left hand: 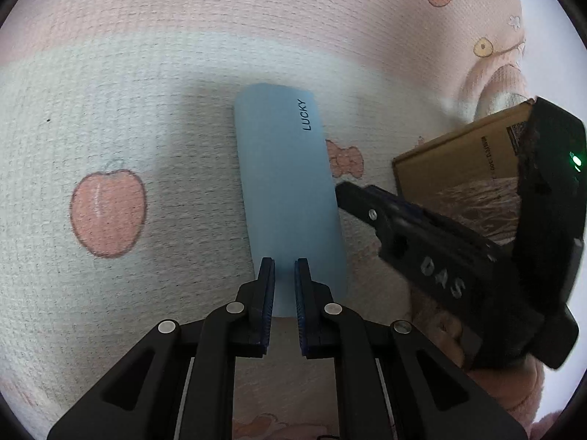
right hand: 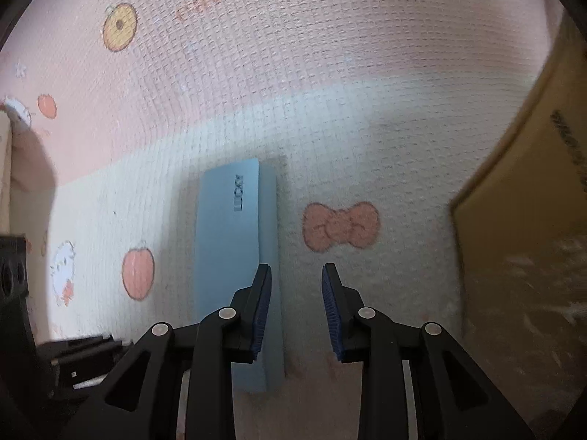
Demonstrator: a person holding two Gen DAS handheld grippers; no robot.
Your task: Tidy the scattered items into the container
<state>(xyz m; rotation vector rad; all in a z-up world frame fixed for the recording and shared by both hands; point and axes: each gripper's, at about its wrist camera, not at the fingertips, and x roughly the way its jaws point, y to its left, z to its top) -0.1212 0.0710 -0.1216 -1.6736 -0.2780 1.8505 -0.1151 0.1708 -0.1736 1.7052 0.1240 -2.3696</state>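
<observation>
Pink and cream woven cloth [left hand: 154, 73], printed with cartoon figures, is seen carrying everything. In the left wrist view a peach print [left hand: 107, 212] is found toward the left part of the cloth. At the centre a pale blue case [left hand: 288, 198], marked "LUCKY" along its far right side, is laid lengthwise on the cream band. The left gripper [left hand: 284, 267] is positioned over the near end of the case, its blue-padded jaws parted by a narrow gap with the case seen between them; contact with the case cannot be told. Just right of the case the right gripper [left hand: 348, 192] is seen from the side, its tip just beside the long right edge of the case. Behind it, at the right edge of the cloth, a brown cardboard box [left hand: 462, 168] is set.

In the right wrist view the case [right hand: 229, 256] is seen left of centre, with the peach print [right hand: 137, 274] further left. The right gripper [right hand: 296, 275] is held with its jaws parted and nothing between them; its left finger is placed over the right edge of the case. A bow print [right hand: 341, 225] is found to the right, and the box [right hand: 521, 220] fills the right side.
</observation>
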